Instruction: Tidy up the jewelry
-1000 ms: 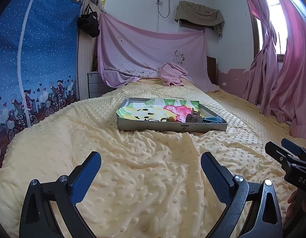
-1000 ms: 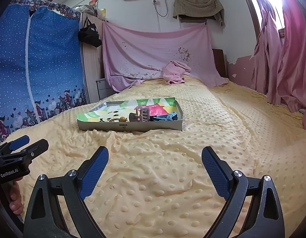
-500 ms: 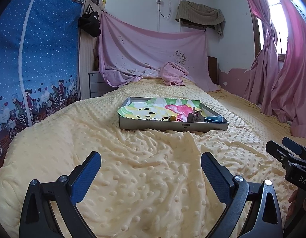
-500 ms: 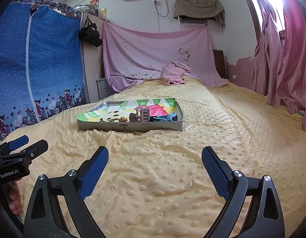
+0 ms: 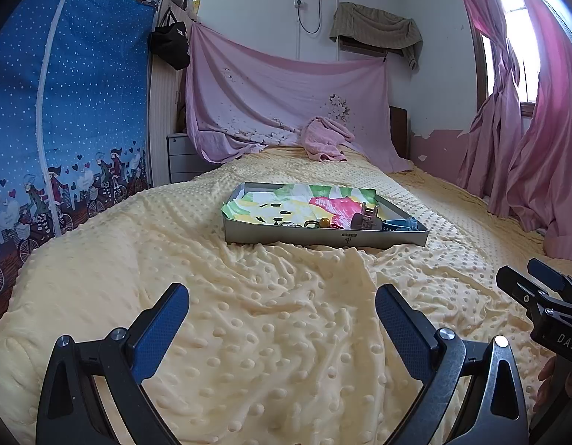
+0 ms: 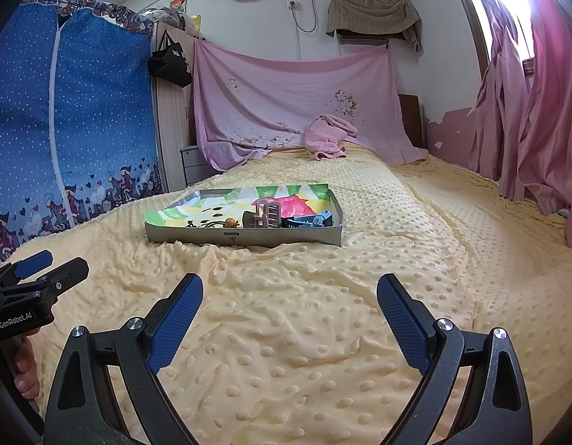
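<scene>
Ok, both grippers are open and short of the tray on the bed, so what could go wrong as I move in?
The shallow grey cardboard tray sits on a soft, rumpled yellow dotted blanket; pressing its wall could tip it.

The taupe hair claw clip, blue plastic clip and small amber bead crowd the near edge, so the open right gripper or left gripper may snag a neighbour.

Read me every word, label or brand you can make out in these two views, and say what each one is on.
"GenRobot.AI": on the body of the left gripper, seen in the right wrist view.
"DAS": cut off at the picture edge, on the right gripper body in the left wrist view.
Small label on the tray front wall: too small to read.
White print on the black bag: blurred, unreadable.
</scene>
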Tool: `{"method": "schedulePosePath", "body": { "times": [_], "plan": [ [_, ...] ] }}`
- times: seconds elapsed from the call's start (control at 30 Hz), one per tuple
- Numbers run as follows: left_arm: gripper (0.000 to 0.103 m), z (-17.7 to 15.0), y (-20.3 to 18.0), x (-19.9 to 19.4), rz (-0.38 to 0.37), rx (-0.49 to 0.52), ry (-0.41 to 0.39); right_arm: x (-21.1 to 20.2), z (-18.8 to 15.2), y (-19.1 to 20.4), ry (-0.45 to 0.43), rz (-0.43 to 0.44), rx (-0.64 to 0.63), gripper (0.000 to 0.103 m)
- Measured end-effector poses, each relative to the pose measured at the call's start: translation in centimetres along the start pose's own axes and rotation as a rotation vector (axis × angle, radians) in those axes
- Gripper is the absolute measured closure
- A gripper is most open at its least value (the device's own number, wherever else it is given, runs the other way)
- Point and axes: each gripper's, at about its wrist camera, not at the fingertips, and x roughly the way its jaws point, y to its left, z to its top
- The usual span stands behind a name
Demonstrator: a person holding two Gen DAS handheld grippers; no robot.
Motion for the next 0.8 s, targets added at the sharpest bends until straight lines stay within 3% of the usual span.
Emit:
{"method": "schedulePosePath", "body": {
  "times": [0.8],
  "plan": [
    [0.002,0.09,0.06,-0.08,-0.001,0.000,0.000,-0.06,0.01,0.17,-0.001,-0.003,-0.003,0.011]
  ]
}}
